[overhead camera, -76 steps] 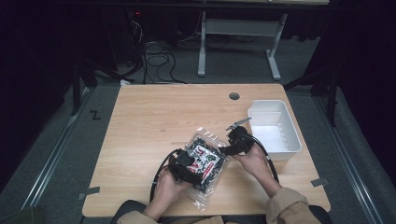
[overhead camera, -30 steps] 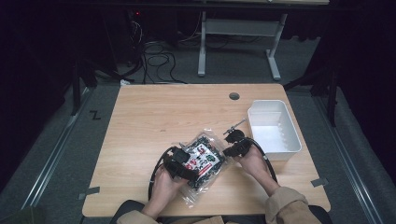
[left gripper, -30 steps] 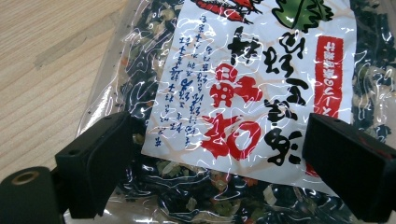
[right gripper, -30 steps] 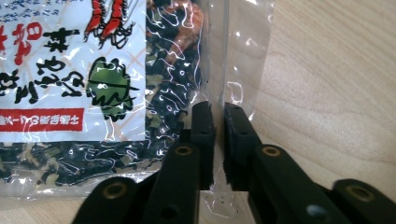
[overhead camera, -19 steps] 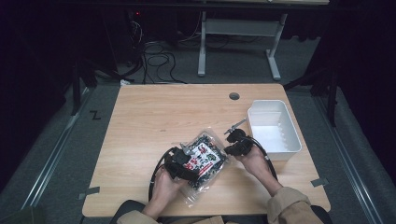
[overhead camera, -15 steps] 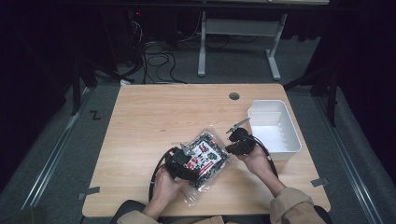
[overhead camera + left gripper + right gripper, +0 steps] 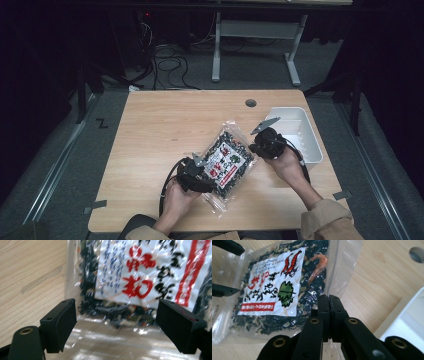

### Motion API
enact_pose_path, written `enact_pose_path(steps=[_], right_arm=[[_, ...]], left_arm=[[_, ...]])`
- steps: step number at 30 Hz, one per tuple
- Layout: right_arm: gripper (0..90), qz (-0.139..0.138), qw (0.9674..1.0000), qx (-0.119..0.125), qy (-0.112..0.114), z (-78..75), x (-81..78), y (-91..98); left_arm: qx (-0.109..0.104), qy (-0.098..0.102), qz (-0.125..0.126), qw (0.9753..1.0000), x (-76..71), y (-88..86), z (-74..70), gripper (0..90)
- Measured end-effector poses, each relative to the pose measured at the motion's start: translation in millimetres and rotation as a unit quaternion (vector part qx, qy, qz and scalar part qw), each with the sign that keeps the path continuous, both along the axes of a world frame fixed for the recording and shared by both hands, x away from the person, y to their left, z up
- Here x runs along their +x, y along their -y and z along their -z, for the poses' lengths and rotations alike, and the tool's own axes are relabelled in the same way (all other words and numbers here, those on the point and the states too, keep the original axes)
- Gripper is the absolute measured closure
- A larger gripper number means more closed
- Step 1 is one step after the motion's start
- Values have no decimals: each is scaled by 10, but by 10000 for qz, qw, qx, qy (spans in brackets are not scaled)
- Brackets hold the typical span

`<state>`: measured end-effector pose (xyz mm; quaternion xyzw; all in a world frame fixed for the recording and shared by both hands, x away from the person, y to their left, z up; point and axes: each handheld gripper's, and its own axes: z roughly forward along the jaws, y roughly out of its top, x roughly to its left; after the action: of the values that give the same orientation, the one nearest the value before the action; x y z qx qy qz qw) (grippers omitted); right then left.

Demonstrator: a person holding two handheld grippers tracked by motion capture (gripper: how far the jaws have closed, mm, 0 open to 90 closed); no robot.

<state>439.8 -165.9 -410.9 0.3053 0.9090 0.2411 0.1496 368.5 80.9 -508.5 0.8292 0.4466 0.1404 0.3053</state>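
A clear bag of dark dried seaweed point(image 7: 227, 159) with a white and red label lies slanted on the wooden table point(image 7: 165, 125). My right gripper point(image 7: 257, 146) is at the bag's upper right end. In the right gripper view the right gripper point(image 7: 328, 300) is shut on the bag's clear edge strip, beside the printed label point(image 7: 279, 290). My left gripper point(image 7: 200, 172) is at the bag's lower left end. In the left gripper view the left gripper point(image 7: 117, 327) stands wide open, and the clear end of the bag point(image 7: 140, 272) lies between its jaws.
A white plastic bin point(image 7: 300, 111) stands at the table's right edge, just behind my right hand; its wall point(image 7: 407, 322) is close to the right gripper. A round cable hole point(image 7: 250, 103) is at the back of the table. Cables trail on the floor beyond.
The right gripper has drawn the bag's upper end up and to the right, toward the bin. The left gripper stays at the lower end.
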Motion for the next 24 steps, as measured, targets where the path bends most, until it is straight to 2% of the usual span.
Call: enact_pose_path(steps=[6, 18, 24], right_arm=[[900, -98, 9999, -27, 100, -124, -9, 60], [900, -228, 9992, 259, 186, -374, -17, 126], [900, -328, 9988, 294, 209, -475, -20, 116]], left_arm=[[24, -2, -14, 10000, 2, 10, 10, 176], [29, 3, -5, 10000, -6, 5, 18, 192], [35, 13, -2, 10000, -5, 8, 25, 198]])
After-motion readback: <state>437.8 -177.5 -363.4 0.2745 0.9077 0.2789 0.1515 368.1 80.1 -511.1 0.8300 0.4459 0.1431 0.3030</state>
